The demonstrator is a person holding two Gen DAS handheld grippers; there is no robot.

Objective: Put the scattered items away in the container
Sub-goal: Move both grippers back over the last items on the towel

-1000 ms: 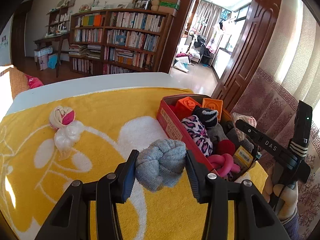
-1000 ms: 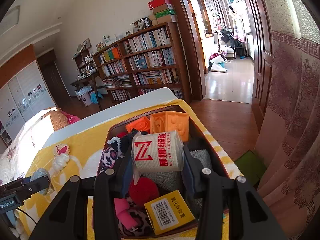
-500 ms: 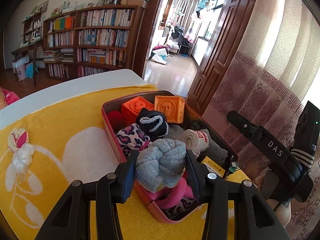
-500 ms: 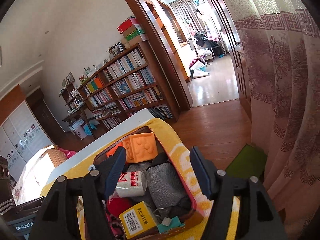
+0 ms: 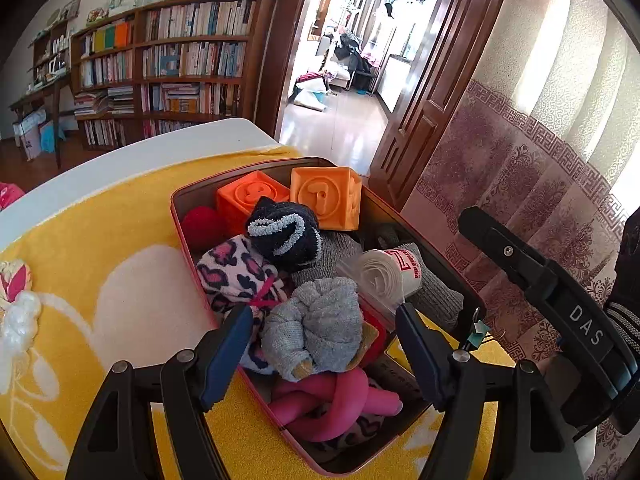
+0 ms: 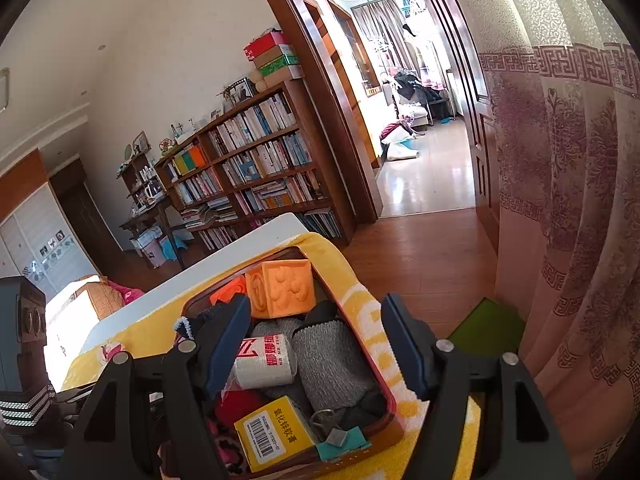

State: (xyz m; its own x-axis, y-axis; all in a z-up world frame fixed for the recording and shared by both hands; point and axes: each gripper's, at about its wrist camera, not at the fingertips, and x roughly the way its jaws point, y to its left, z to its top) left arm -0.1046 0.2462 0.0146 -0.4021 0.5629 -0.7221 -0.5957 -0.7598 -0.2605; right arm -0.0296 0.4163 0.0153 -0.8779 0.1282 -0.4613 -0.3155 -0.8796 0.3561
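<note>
A red box (image 5: 182, 216) stands on the yellow towel (image 5: 100, 220), full of socks, orange cubes and a pink tube. My left gripper (image 5: 324, 350) is open above the box's near end; a grey rolled sock (image 5: 316, 328) lies between its spread jaws on top of the pile, free of both pads. My right gripper (image 6: 316, 344) is open and empty above the box (image 6: 380, 376). A white roll with red print (image 6: 266, 360) lies inside, also seen in the left wrist view (image 5: 390, 272). A pink-white sock bundle (image 5: 16, 300) lies on the towel at far left.
The right gripper's body (image 5: 560, 312) reaches in at the right of the left wrist view. A patterned curtain (image 6: 568, 200) hangs close on the right. A bookshelf (image 5: 168, 76) and an open doorway (image 5: 344, 60) lie beyond the white table edge (image 5: 132, 152).
My left gripper carried the grey sock right over the box and opened, leaving it on the pile. My right gripper let go of the white roll into the box and rose.
</note>
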